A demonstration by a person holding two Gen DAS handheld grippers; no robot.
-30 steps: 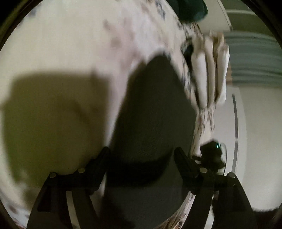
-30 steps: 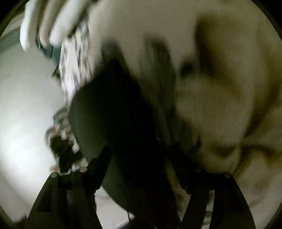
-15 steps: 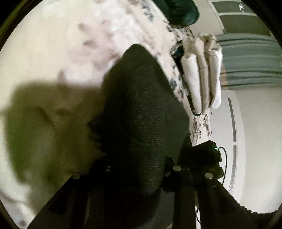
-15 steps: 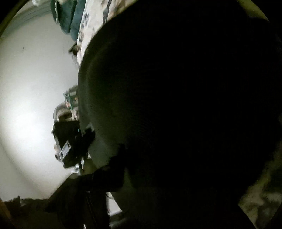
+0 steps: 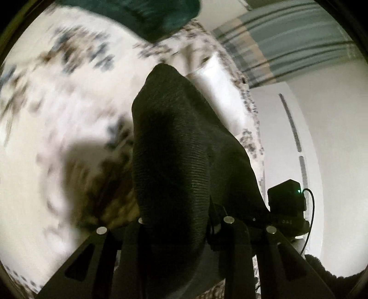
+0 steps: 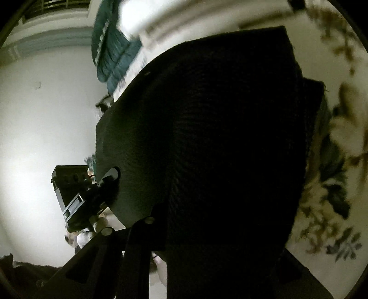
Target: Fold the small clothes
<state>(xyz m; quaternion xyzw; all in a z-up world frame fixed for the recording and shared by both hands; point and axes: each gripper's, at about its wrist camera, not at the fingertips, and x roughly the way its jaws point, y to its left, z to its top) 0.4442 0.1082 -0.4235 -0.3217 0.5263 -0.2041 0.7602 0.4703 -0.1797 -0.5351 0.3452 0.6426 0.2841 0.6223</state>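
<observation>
Bedspread: white, blue-and-brown flower print, spread over the bed; blurred.
Teal cloth: bunched at the far end of the bedspread; also seen in the right wrist view.
White rolled cloths: lying near the bed's edge, blurred.
Curtain: striped grey-blue, beyond the bed.
Wall: plain white.

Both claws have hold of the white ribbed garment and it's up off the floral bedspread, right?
Not quite: the garment is black, not white, as the left wrist view shows. The rest holds: the left claw is clamped on it, the right claw is closing on it, with the cloth between its fingers, above the floral bedspread.
</observation>
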